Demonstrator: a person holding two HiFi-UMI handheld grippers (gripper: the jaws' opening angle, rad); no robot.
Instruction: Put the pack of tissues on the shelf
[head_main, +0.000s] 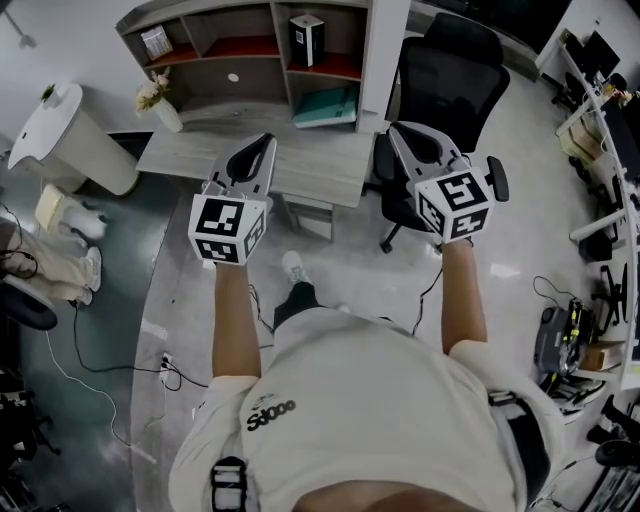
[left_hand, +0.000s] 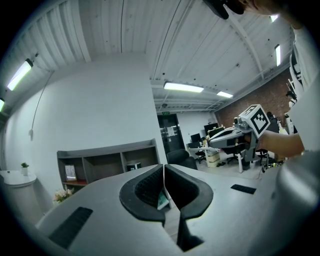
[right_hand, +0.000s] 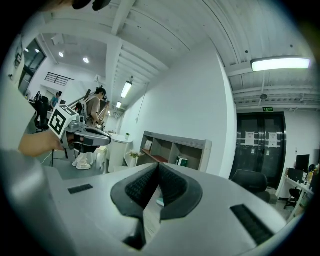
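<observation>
A flat teal pack (head_main: 325, 105), apparently the tissues, lies on the grey desk (head_main: 300, 165) in the shelf unit's lower right bay. The shelf unit (head_main: 250, 47) stands on the desk against the wall. I hold both grippers level in front of the desk, short of the pack. My left gripper (head_main: 262, 140) is shut with nothing in it; in its own view the tips (left_hand: 164, 168) meet and a sliver of the teal pack (left_hand: 162, 201) shows below them. My right gripper (head_main: 395, 128) is shut and empty too, its tips (right_hand: 158, 165) together.
A black-and-white box (head_main: 307, 38) stands in an upper shelf bay. A vase of flowers (head_main: 155, 98) is at the desk's left end. A black office chair (head_main: 445, 80) stands right of the desk, a white round table (head_main: 60, 130) left. Cables lie on the floor.
</observation>
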